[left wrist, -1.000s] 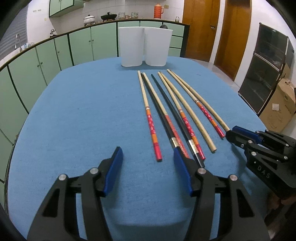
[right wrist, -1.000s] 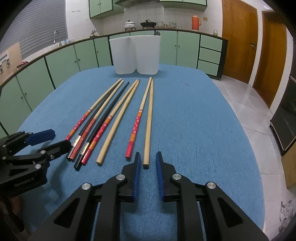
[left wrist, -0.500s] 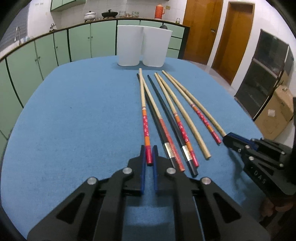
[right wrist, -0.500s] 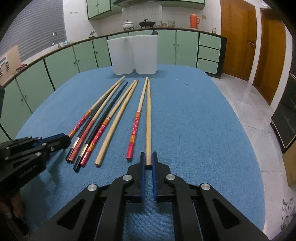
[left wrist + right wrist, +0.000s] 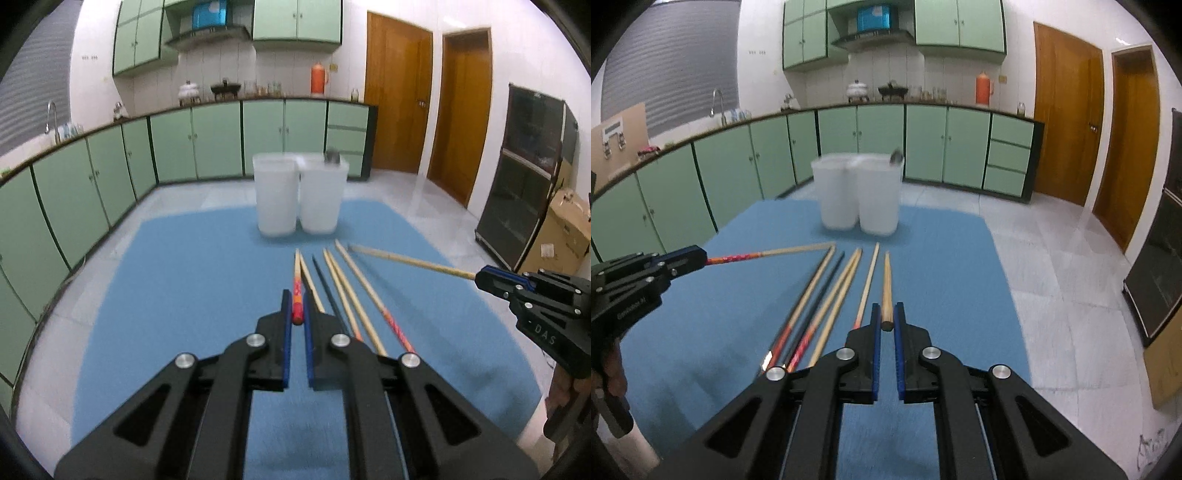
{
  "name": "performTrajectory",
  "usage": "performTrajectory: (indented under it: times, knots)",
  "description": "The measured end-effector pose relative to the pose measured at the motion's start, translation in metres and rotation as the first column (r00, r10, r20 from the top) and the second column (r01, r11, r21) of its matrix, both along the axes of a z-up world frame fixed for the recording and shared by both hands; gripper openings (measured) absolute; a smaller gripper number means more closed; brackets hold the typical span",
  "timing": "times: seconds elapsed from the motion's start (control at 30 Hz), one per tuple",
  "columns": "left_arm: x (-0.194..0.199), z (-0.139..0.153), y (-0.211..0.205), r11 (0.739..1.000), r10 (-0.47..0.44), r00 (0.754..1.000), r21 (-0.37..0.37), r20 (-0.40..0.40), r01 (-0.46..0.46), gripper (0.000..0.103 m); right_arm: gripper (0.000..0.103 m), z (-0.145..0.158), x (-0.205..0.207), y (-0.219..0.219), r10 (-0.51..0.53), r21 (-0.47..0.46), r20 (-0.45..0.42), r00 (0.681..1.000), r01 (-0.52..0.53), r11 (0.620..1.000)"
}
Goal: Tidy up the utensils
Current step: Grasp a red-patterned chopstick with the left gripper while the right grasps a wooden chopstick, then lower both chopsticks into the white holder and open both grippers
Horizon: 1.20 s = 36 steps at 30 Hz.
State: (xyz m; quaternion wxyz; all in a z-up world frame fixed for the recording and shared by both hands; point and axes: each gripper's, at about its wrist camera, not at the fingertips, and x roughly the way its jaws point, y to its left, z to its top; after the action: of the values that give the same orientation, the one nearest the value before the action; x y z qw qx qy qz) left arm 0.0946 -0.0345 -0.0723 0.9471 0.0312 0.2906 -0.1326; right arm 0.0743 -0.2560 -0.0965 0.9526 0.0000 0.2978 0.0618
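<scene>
Chopsticks | red-ended chopstick [image 5: 297,295] clamped in left gripper [image 5: 296,325] | plain wooden chopstick [image 5: 886,291] clamped in right gripper [image 5: 886,326] | both lifted over blue mat [image 5: 177,280]

Left claw [image 5: 296,314], wide apart a second ago, has closed on the butt of the red-patterned chopstick [image 5: 296,291] and carried it up off the blue desk [image 5: 184,277]. Right claw [image 5: 886,317], a narrow gap before, has closed on the plain wooden chopstick [image 5: 886,284] and raised it likewise. Both sticks now slope from the pads down toward the row, where five chopsticks [image 5: 827,295] lie instead of seven.
</scene>
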Motion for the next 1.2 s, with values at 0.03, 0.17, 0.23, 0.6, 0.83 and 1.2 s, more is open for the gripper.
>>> performTrajectory:
  times: [0.03, 0.17, 0.23, 0.6, 0.83, 1.2]
  knots:
    - [0.002, 0.009, 0.001, 1.0, -0.001, 1.0, -0.007, 0.016, 0.001, 0.005, 0.007, 0.006, 0.002, -0.002, 0.001, 0.006, 0.007, 1.0, -0.001, 1.0]
    - [0.01, 0.036, 0.005, 1.0, -0.003, 0.998, -0.028, 0.058, 0.004, 0.005, 0.007, 0.03, 0.013, -0.012, 0.003, 0.055, 0.022, 1.0, -0.004, 0.998]
    - [0.016, 0.048, 0.005, 0.999, -0.007, 0.997, -0.036, 0.072, 0.01, 0.005, 0.007, 0.042, 0.019, -0.016, 0.007, 0.072, 0.033, 0.999, -0.01, 0.997]
    - [0.057, 0.082, 0.004, 0.997, -0.038, 0.996, -0.071, 0.078, 0.044, 0.005, 0.006, 0.096, 0.067, -0.031, 0.052, 0.105, 0.016, 0.999, -0.054, 0.993]
    - [0.067, 0.098, 0.008, 0.995, -0.037, 0.994, -0.083, 0.105, 0.046, 0.005, 0.006, 0.119, 0.079, -0.03, 0.08, 0.07, 0.035, 0.996, -0.082, 0.994]
    - [0.088, 0.156, 0.01, 0.994, -0.02, 0.971, -0.101, 0.238, 0.045, 0.005, 0.006, 0.175, 0.103, -0.034, 0.126, 0.079, 0.143, 0.982, -0.138, 0.987]
